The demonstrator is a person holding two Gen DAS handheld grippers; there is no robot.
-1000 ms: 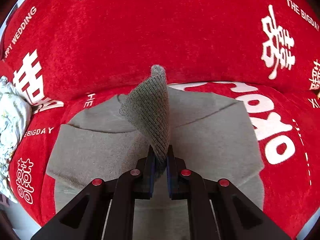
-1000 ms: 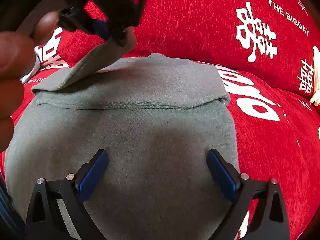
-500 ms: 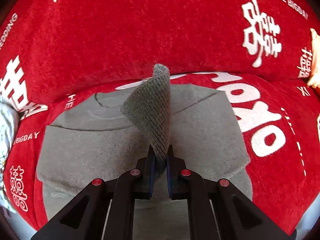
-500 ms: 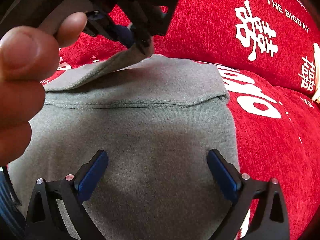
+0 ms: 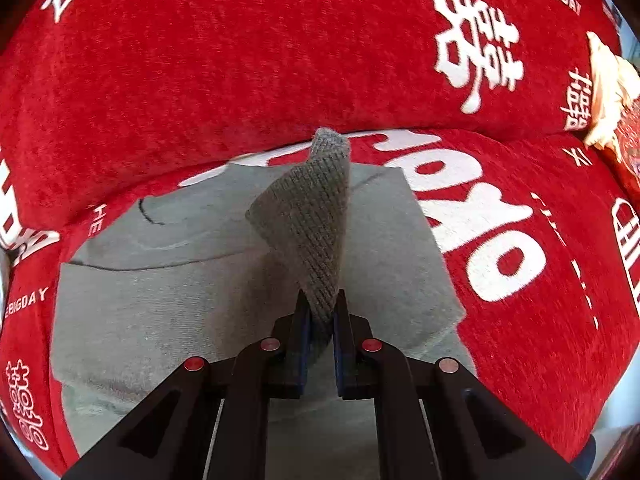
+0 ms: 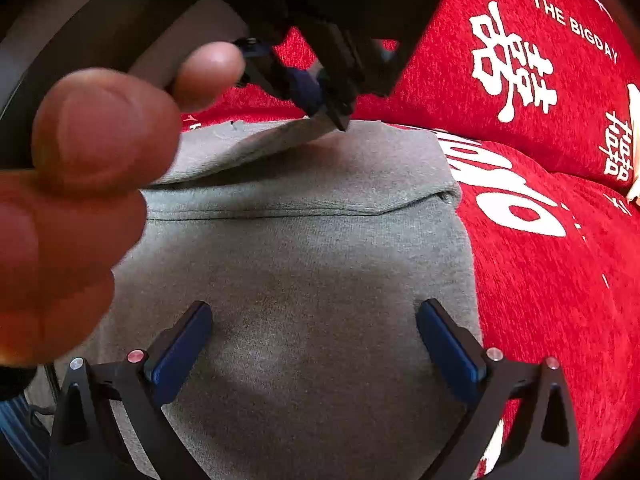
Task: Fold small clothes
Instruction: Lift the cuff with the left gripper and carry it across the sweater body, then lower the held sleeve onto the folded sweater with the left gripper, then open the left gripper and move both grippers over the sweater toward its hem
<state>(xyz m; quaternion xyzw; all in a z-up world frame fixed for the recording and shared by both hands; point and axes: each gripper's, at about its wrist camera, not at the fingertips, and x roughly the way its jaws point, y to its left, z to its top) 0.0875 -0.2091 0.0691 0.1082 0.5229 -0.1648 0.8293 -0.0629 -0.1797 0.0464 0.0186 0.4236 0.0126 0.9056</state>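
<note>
A grey knit garment (image 5: pixel 168 308) lies flat on a red sofa cover (image 5: pixel 240 60). My left gripper (image 5: pixel 320 320) is shut on its ribbed sleeve cuff (image 5: pixel 316 220), which stands up from the jaws and curls over the garment. In the right wrist view the garment (image 6: pixel 312 280) fills the middle, one part folded across it. My right gripper (image 6: pixel 316 344) is open and empty just above the garment. The left gripper (image 6: pixel 332 108) shows there at the top, holding the sleeve over the garment's far edge, with the person's fingers close to the lens.
The red cover (image 6: pixel 540 260) with white lettering spreads over seat and backrest. A cream cloth (image 5: pixel 608 84) lies at the far right on the sofa.
My left gripper has carried the cuff to the right across the garment. The right gripper has stayed open over the garment's near part.
</note>
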